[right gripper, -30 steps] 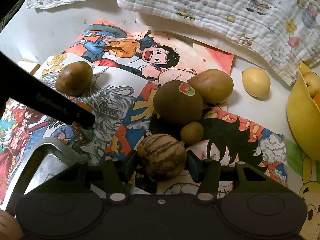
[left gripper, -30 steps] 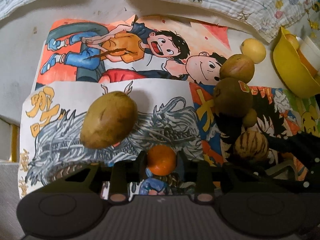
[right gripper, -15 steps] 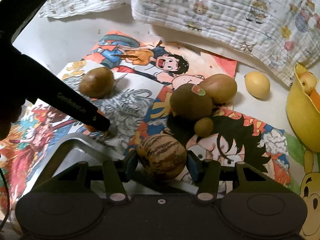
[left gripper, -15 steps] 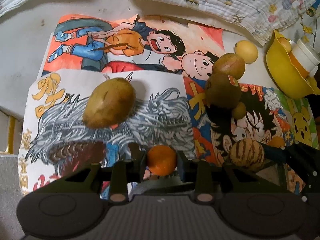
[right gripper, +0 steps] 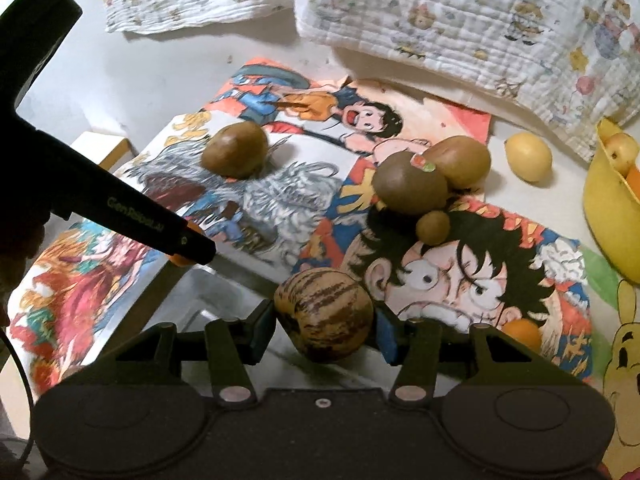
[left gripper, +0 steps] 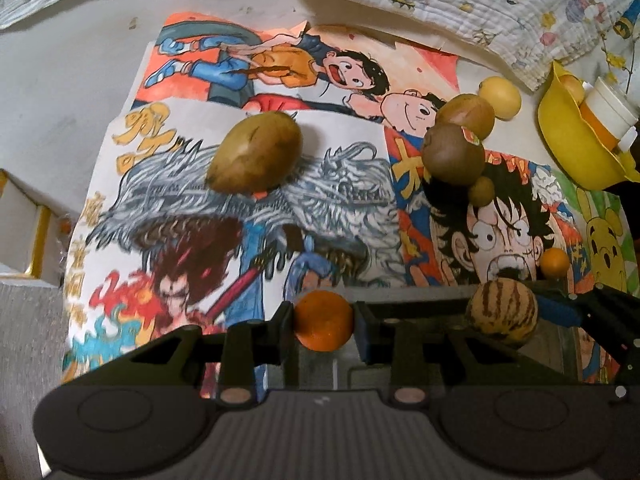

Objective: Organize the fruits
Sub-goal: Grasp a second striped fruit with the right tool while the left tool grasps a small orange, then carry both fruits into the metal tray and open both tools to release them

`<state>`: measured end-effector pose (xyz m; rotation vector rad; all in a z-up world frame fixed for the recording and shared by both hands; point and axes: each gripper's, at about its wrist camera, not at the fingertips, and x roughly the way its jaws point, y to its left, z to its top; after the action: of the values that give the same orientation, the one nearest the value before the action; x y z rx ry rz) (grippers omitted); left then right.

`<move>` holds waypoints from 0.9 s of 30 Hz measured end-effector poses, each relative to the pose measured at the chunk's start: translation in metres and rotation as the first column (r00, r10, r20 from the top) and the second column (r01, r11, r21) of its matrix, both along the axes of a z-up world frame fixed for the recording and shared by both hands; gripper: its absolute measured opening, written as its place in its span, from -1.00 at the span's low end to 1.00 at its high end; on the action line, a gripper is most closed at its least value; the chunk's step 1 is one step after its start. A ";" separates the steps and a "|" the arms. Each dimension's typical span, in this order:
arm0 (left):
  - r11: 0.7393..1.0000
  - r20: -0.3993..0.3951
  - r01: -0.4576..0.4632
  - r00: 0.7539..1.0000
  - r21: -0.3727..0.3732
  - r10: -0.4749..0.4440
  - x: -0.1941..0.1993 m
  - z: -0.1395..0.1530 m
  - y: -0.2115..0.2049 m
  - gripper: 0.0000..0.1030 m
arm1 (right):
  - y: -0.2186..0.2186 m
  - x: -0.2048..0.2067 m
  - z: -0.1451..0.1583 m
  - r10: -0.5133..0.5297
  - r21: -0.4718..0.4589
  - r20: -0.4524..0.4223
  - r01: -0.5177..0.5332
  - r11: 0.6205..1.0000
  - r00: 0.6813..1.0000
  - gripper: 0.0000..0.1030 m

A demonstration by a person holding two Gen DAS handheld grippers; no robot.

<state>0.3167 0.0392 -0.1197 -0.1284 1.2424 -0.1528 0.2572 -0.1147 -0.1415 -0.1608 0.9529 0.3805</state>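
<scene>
My left gripper [left gripper: 324, 322] is shut on a small orange fruit [left gripper: 324, 320], held above the near rim of a metal tray [left gripper: 400, 372]. My right gripper [right gripper: 325, 322] is shut on a round brown-striped melon [right gripper: 325, 314], also over the tray [right gripper: 216, 300]; the same melon [left gripper: 502, 312] shows at the right of the left wrist view. On the cartoon posters lie a lone brown kiwi [left gripper: 254, 158], a stickered kiwi [right gripper: 410, 184] touching another kiwi [right gripper: 460, 162], a small brown fruit [right gripper: 433, 227], a lemon [right gripper: 528, 156] and a small orange [right gripper: 522, 330].
A yellow bowl [right gripper: 608, 208] with fruit stands at the right edge. Quilted printed cloths [right gripper: 460, 20] lie along the back of the table. A white box edge [left gripper: 24, 240] sits at the left. The left gripper's black body [right gripper: 104, 200] crosses the right wrist view.
Both grippers have drawn back toward me and risen a little with their fruits still held. The metal tray has come into view beneath them, and the table fruits look farther away.
</scene>
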 end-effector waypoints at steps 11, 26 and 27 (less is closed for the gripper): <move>0.999 -0.024 -0.037 0.999 0.007 0.037 -0.039 -0.001 0.002 -0.32 | -0.001 -0.020 -0.003 0.045 0.046 -0.089 -0.041 0.998 0.995 0.05; 0.999 -0.066 -0.045 0.997 0.015 0.046 -0.072 -0.004 -0.006 -0.32 | -0.006 -0.038 -0.010 0.094 0.073 -0.195 -0.081 0.994 0.976 0.06; 0.999 -0.067 -0.046 0.997 0.016 0.047 -0.073 -0.005 -0.007 -0.32 | -0.007 -0.039 -0.010 0.095 0.072 -0.198 -0.082 0.994 0.976 0.06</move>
<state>0.2437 0.0327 -0.1248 -0.1506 1.3068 -0.0997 0.2182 -0.1212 -0.1520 -0.1086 1.1349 0.5155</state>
